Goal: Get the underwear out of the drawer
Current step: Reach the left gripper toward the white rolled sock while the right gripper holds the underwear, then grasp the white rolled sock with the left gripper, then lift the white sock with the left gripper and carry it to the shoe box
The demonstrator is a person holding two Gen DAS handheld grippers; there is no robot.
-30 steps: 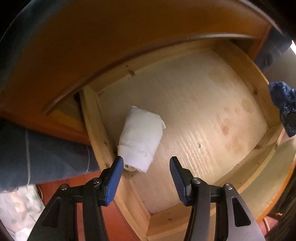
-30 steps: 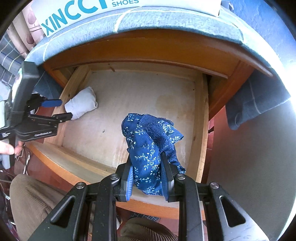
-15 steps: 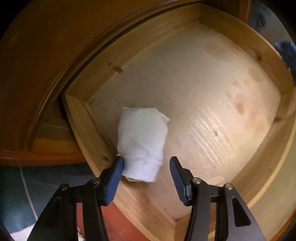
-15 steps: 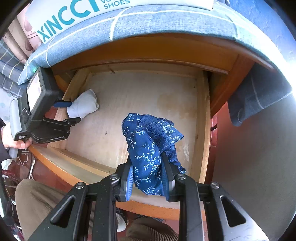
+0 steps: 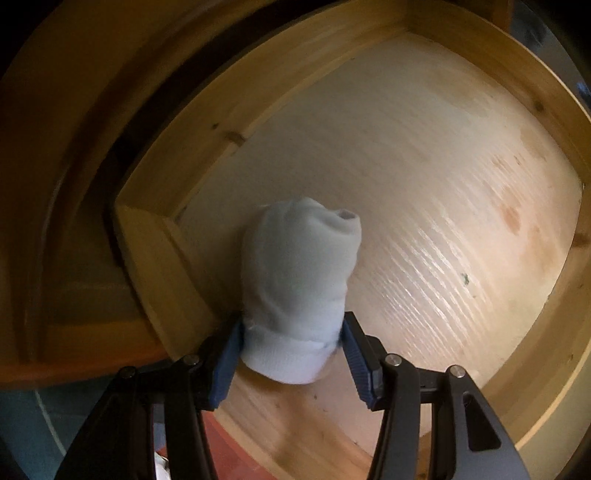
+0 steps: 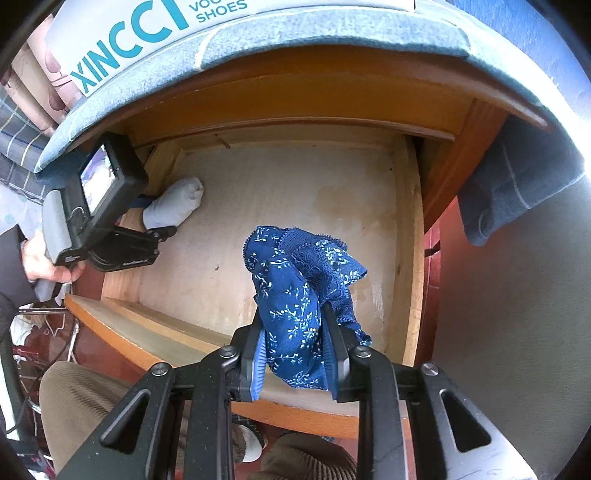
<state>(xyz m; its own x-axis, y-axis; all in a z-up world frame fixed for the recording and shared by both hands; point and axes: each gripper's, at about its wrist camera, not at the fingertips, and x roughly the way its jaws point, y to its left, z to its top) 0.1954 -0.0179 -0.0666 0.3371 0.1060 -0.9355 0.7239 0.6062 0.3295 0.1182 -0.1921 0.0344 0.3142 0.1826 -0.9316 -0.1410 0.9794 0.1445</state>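
Observation:
A rolled white garment (image 5: 299,288) lies in the open wooden drawer (image 5: 424,192) against its left wall. My left gripper (image 5: 291,354) is inside the drawer with its blue pads on both sides of the roll's near end, touching it, jaws still wide. In the right wrist view the roll (image 6: 173,206) and the left gripper (image 6: 147,218) show at the drawer's left. My right gripper (image 6: 295,354) is shut on blue floral underwear (image 6: 295,295) and holds it above the drawer's front right.
The drawer floor (image 6: 295,192) is bare wood apart from the roll. A cabinet top covered with blue cloth (image 6: 332,44) carries a shoe box (image 6: 155,33) above the drawer. The person's legs (image 6: 85,398) are below the drawer front.
My left gripper has moved down and forward into the drawer, and its pads now straddle the white roll. The right gripper has stayed nearly still with the blue underwear.

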